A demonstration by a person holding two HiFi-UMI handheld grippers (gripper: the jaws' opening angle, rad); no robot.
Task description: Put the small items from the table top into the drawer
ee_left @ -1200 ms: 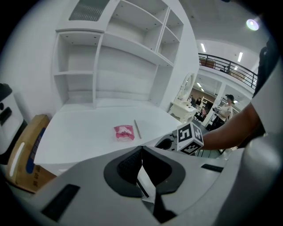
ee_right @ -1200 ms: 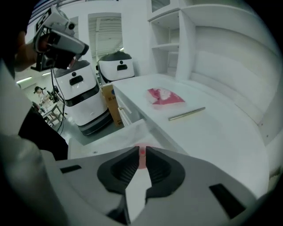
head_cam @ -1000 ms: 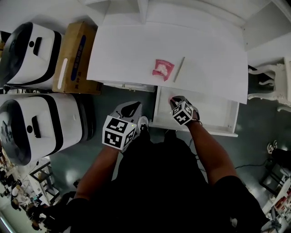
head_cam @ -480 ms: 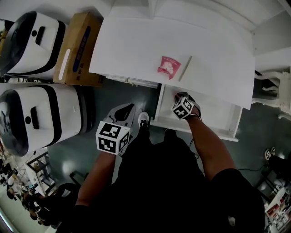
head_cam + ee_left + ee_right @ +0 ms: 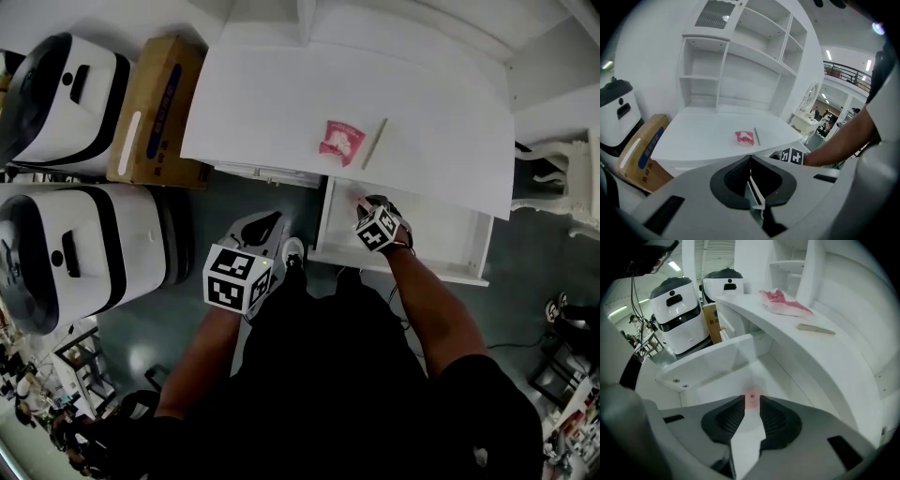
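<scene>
The white bench (image 5: 281, 103) fills the middle of the room, with its drawer (image 5: 441, 234) pulled open below its front edge. To the left of the bench stands a cardboard box (image 5: 155, 112). The left hand-held gripper (image 5: 267, 223) hangs in front of the bench, away from the drawer, its jaws pressed together with nothing between them. The right hand-held gripper (image 5: 368, 208) reaches into the drawer under the bench's front edge, its jaws nipped on a small pink item (image 5: 751, 398). On the bench top near the front edge lie a pink packet (image 5: 339, 142) and, just beside it, a thin pale stick (image 5: 374, 143).
</scene>
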